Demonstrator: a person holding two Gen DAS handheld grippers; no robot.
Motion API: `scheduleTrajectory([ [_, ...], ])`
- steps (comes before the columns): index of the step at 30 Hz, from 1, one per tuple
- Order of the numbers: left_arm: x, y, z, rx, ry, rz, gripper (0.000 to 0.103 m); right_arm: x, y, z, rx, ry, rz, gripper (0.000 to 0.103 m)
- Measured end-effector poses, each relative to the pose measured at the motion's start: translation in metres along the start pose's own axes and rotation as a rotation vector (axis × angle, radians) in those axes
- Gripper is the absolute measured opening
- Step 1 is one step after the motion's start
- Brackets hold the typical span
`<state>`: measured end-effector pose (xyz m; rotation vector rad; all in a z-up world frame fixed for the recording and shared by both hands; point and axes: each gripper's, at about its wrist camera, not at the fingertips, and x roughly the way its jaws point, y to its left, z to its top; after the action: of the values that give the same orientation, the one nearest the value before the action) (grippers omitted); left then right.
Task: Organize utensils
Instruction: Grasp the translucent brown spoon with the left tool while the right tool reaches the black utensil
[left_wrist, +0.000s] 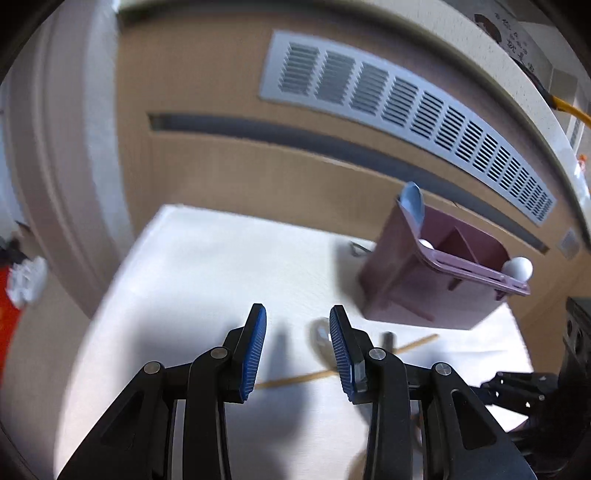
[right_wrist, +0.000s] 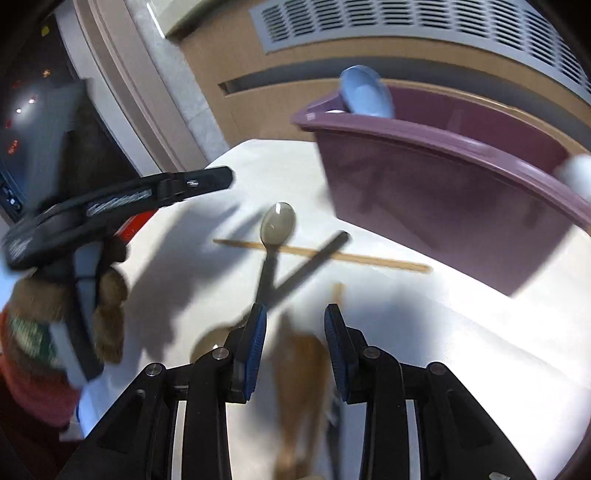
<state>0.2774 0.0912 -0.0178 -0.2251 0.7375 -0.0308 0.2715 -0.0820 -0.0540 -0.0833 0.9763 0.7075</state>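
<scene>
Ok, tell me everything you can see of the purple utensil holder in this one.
The purple utensil holder is a matte mauve plastic box with a flared rim and inner dividers making compartments. It stands upright on the white table, near the wooden cabinet. A blue spoon sticks up from one end compartment and a white rounded utensil from the other. Neither gripper touches it.
</scene>
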Motion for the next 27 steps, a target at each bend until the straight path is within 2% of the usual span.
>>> scheduleTrajectory([
  [2, -0.005, -0.001, 0.000, -0.009, 0.000, -0.005, 0.037, 0.016, 0.006, 0.012, 0.028, 0.014, -0.054, 0.031],
  [5, -0.003, -0.002, -0.002, -0.040, 0.048, -0.040, 0.037, 0.040, 0.010, 0.024, 0.029, 0.053, -0.165, 0.028],
  [7, 0.001, -0.005, -0.005, -0.051, 0.089, -0.071, 0.037, 0.044, 0.010, 0.020, 0.015, 0.082, -0.153, 0.026],
  [11, 0.017, -0.011, -0.012, -0.069, 0.165, -0.120, 0.037, 0.024, 0.004, -0.007, -0.070, 0.073, -0.187, 0.023],
  [15, 0.043, -0.028, -0.016, -0.074, 0.226, -0.100, 0.037, -0.010, -0.028, -0.036, -0.046, 0.066, -0.259, 0.021],
  [20, 0.072, -0.053, -0.016, -0.019, 0.259, -0.041, 0.037, -0.039, -0.071, -0.058, 0.088, 0.028, -0.221, 0.023],
  [22, 0.077, -0.065, -0.015, 0.023, 0.267, -0.042, 0.037, -0.046, -0.081, -0.065, 0.134, 0.007, -0.217, 0.024],
  [24, 0.080, -0.078, -0.016, 0.070, 0.279, -0.049, 0.037, -0.048, -0.088, -0.071, 0.166, -0.004, -0.219, 0.024],
  [27, 0.082, -0.100, -0.023, 0.184, 0.269, 0.000, 0.037, -0.047, -0.085, -0.072, 0.182, -0.030, -0.221, 0.026],
])
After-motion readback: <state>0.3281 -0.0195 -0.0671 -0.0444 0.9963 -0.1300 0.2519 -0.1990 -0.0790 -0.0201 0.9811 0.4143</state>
